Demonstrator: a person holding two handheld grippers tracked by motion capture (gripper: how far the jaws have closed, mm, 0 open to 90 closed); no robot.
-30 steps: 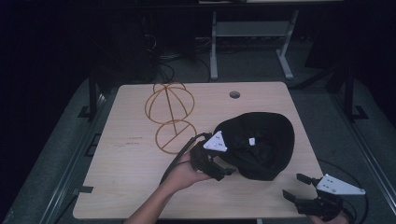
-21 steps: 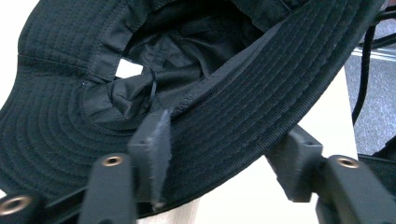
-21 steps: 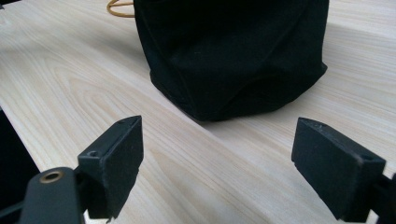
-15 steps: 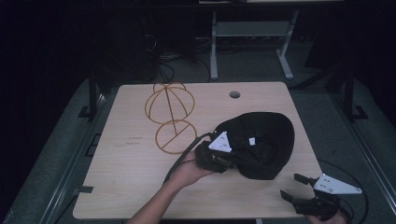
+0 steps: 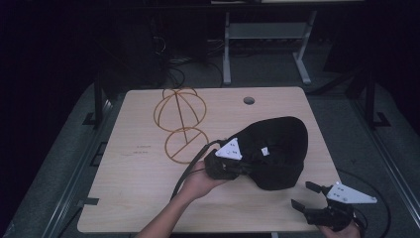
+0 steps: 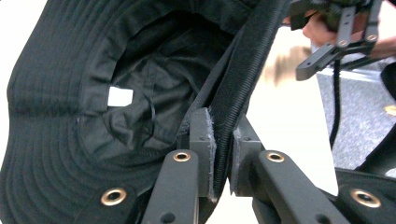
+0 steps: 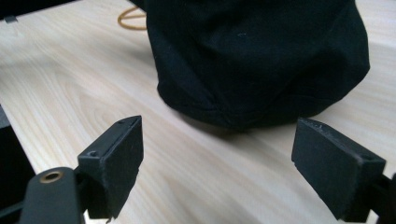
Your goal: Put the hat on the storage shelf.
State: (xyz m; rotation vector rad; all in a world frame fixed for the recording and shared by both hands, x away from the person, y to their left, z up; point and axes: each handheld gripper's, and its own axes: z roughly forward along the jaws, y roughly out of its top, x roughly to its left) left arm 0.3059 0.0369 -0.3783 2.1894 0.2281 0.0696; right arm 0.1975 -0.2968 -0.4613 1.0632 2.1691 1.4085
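Note:
A black bucket hat [image 5: 277, 148] lies on the wooden table [image 5: 138, 198], right of centre. My left gripper [image 5: 245, 168] reaches into its near-left side. In the left gripper view the jaws have just been closing, and the left gripper [image 6: 223, 140] is now shut on the hat's [image 6: 93, 93] brim edge, with the lining and a white label showing. My right gripper [image 5: 304, 195] hovers open at the table's front right corner. In the right gripper view it [image 7: 217, 154] holds nothing and faces the hat's [image 7: 261, 56] dark side, a short way off.
A gold wire stand [image 5: 181, 124] made of hoops lies on the table behind and left of the hat. A round cable hole [image 5: 249, 100] sits near the far edge. A metal frame [image 5: 267, 39] stands on the floor beyond the table.
The left gripper has pushed slightly into the hat and its jaws have closed on the brim. The right gripper has barely shifted.

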